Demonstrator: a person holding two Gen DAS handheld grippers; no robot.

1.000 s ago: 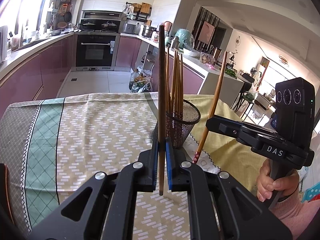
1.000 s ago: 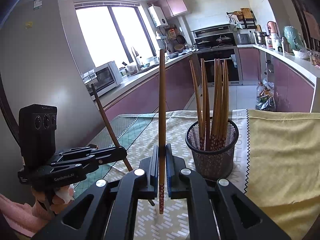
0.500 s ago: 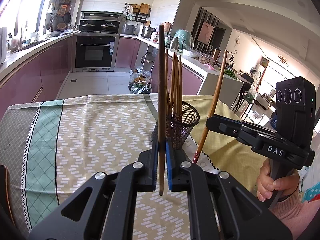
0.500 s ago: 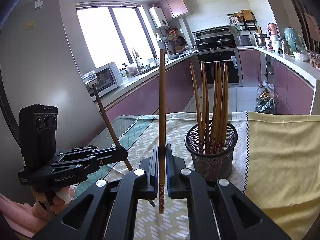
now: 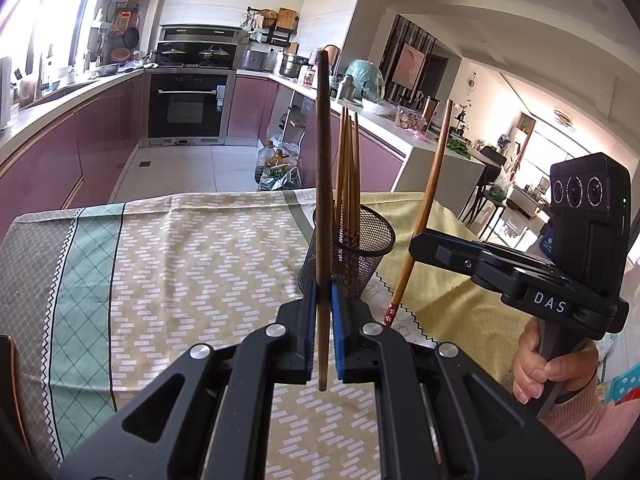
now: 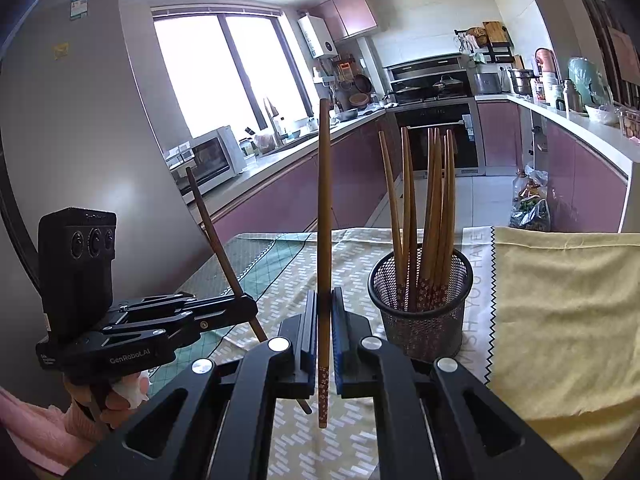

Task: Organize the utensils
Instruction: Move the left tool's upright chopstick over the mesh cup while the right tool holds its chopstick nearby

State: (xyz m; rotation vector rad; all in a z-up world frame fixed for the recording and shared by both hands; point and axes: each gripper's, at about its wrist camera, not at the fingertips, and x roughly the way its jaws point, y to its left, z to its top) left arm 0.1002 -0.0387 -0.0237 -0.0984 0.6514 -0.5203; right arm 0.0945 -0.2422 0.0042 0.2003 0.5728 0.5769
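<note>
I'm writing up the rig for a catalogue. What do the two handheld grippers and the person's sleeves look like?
Both the left gripper and the right gripper are matte black, with angular cut-out linkages, silver pivot screws and blue pads. Each carries a black box with three round lenses. White lettering reads "DAS" on the right one, "GenRobot.AI" on the left. The sleeves are pink knit.

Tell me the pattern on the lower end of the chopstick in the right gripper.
Small pale flowers on red, clearest in the right wrist view.

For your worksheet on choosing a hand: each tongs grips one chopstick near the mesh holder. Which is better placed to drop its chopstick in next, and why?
Probably the left tongs: in its own view the mesh holder stands straight ahead behind its chopstick. For the right tongs, holding the patterned chopstick, the holder stands off to the side.
</note>
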